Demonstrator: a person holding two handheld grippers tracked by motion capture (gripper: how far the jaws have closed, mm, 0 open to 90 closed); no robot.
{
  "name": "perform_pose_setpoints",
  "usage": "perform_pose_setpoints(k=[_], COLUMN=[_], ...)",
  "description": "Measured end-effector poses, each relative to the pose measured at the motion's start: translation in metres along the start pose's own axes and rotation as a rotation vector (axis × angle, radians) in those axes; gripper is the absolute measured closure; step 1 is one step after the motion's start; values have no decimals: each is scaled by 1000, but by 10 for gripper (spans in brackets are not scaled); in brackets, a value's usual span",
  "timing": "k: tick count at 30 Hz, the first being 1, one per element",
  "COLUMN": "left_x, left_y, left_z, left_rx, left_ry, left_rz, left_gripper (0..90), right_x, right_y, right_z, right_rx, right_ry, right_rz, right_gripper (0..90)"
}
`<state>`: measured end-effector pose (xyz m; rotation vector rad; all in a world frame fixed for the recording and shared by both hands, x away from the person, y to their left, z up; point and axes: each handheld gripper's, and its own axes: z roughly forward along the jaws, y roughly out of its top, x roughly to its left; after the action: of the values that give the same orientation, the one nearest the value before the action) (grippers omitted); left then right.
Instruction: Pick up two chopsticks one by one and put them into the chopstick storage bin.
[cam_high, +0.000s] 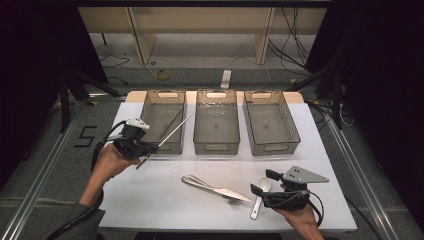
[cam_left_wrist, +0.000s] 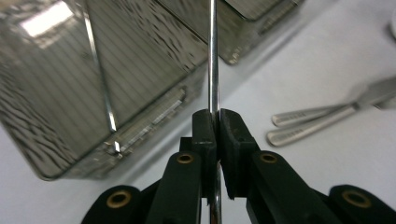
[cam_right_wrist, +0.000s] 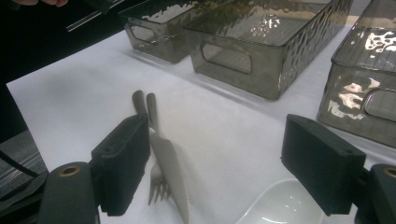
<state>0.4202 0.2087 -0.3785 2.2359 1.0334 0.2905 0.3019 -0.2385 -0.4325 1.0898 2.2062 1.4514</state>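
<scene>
Metal chopstick clamped in left gripper jaws

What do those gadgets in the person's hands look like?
Each hand-held gripper is black with two blocky jaws, brass-coloured rivets and a trailing black cable. The left hand-held gripper has a white top part; the right hand-held gripper carries a grey three-cornered plate. A dark sleeve covers the left forearm.

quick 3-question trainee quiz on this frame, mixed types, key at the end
1. True or false: the left gripper is shut on a thin metal rod.
2. How many bins stand in the row at the far side of the table?
3. Which lies nearest the right gripper? A: knife B: white spoon C: left bin

Key
1. True; its jaws clamp the rod.
2. Three: left bin, middle bin, right bin.
3. B; the spoon's bowl sits between the open jaws.
</scene>
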Motion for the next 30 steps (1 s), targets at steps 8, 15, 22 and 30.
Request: perform_pose_setpoints(k=[8, 15, 22, 30], left_x=[18, 32, 54, 65], left_y=[13, 29, 44, 54], left_z=[1, 5, 14, 21], left_rx=[-45, -65, -74, -86], left_ry=[40, 89, 130, 169], left_rz=[-48, -71, -114, -134], left_gripper=[846, 846, 846, 846], right_x=[-1, -1, -2, -2], right_y=[0, 0, -1, -1], right_z=[0, 0, 0, 0], right_rx=[-4, -1, 1, -6], right_ry=[-6, -2, 2, 4], right_rz=[4, 8, 10, 12], right_gripper=[246, 245, 245, 245])
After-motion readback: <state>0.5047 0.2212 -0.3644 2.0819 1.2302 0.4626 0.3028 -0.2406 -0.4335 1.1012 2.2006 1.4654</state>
